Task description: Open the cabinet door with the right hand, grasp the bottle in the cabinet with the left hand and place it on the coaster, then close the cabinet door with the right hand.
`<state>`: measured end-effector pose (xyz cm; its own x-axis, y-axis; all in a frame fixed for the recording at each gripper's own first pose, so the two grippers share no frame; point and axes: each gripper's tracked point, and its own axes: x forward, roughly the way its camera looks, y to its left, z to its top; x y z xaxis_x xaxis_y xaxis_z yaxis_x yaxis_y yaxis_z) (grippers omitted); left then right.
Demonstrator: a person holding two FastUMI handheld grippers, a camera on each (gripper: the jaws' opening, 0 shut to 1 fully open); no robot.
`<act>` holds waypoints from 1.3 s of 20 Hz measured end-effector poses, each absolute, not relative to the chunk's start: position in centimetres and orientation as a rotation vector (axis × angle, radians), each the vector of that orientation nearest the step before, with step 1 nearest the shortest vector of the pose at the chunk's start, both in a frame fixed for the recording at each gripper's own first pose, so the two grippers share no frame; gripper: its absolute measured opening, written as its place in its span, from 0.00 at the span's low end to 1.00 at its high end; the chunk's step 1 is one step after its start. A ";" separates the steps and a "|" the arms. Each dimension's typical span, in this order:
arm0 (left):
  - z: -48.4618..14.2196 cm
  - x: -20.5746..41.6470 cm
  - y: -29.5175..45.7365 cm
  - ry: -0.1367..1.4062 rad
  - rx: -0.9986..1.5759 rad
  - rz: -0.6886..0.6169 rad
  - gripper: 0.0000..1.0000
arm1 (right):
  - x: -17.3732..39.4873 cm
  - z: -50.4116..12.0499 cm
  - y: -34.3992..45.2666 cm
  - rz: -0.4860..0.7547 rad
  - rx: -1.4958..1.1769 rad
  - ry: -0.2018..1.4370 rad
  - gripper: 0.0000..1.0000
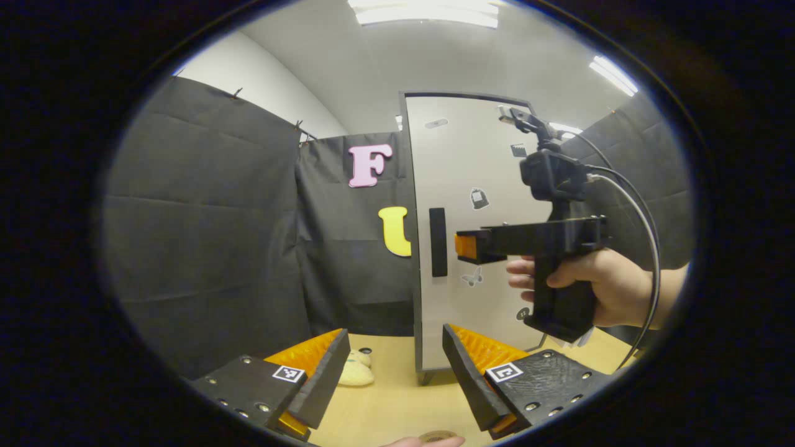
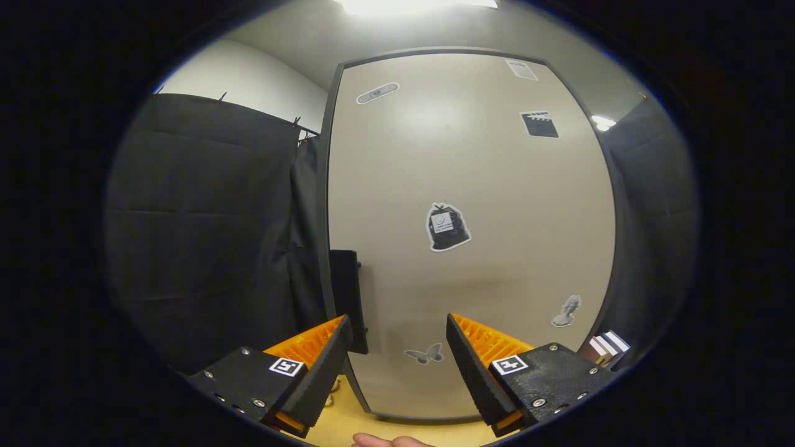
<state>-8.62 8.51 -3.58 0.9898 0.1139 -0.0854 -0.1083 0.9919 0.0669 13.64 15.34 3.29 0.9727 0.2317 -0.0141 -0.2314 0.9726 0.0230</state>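
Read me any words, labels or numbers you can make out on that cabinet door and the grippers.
None can be read.
Stickers on the pale grey cabinet door: print too small and blurred.
Square black-and-white marker tags on the right gripper and left gripper: patterns, no text.

one cabinet door (image 1: 478,186) with one dark handle (image 1: 438,242). six stickers on the door in the right gripper view: an oval one (image 2: 377,93), a paper label (image 2: 522,69), a clapperboard (image 2: 539,124), a bag (image 2: 447,227), a small figure (image 2: 566,311) and a butterfly (image 2: 425,354). two grippers, left gripper (image 1: 392,357) and right gripper (image 2: 397,347). one pale soft thing (image 1: 356,369) on one wooden table (image 1: 397,397).
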 end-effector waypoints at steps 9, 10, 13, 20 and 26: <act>-4.8 -11.8 11.1 0.112 0.059 0.158 0.90 | 17.1 2.0 20.8 0.260 0.057 0.079 0.89; -5.2 -11.9 11.3 0.115 0.053 0.164 0.90 | 17.3 1.9 21.0 0.253 0.031 0.081 0.84; -5.8 -11.7 11.9 0.128 0.045 0.179 0.88 | 18.4 0.8 20.9 0.221 -0.031 0.099 0.51; -6.1 -12.1 12.5 0.121 0.047 0.201 0.90 | 17.3 1.0 20.9 0.277 -0.060 0.091 0.20; -7.6 -12.8 13.5 0.154 0.053 0.187 0.88 | 14.6 1.4 20.9 0.368 -0.056 0.095 0.20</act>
<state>-12.78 13.53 -7.56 0.9708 0.1896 -0.1470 -0.1814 0.9811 0.0670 14.63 20.89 1.45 0.9285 0.3568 -0.1027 -0.3620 0.9314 -0.0370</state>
